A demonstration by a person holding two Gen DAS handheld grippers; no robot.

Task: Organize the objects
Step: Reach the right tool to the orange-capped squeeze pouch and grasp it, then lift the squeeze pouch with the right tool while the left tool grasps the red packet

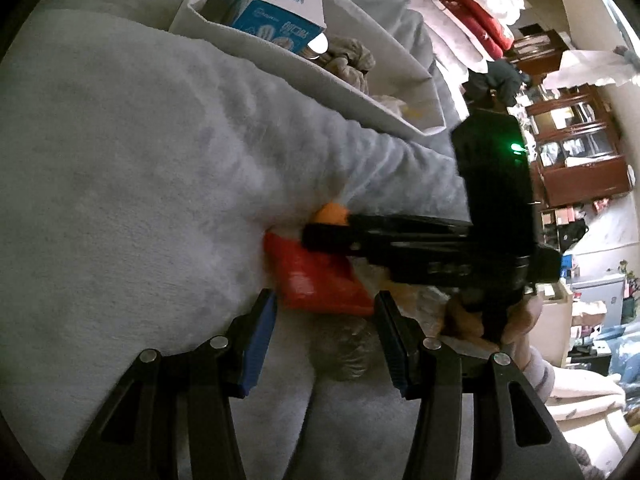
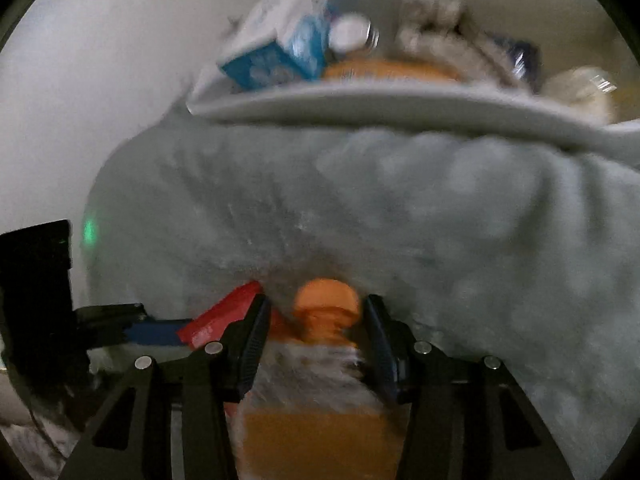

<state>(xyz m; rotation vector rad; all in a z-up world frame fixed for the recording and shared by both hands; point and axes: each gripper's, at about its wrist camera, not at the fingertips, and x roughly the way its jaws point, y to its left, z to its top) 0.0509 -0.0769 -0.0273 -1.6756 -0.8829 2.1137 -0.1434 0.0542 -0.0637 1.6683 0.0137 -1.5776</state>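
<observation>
A red packet (image 1: 316,276) lies on the grey fleece blanket (image 1: 132,184), just ahead of my left gripper (image 1: 326,310), which is open and empty. My right gripper (image 2: 316,314) straddles an orange-capped bottle (image 2: 324,300) with an orange label; its blue pads sit at the bottle's neck, and whether they press it is unclear. From the left wrist view the right gripper (image 1: 320,236) reaches in from the right, with the orange cap (image 1: 330,213) at its tip. The red packet also shows left of the right gripper (image 2: 222,314).
A grey fabric bin (image 1: 280,60) rests on the blanket beyond, holding a blue-white box (image 1: 280,12), a metal-lidded jar (image 1: 318,46) and crumpled cloth (image 1: 348,60). The bin (image 2: 360,100) is blurred in the right wrist view. A cluttered room with wooden shelves (image 1: 580,140) lies right.
</observation>
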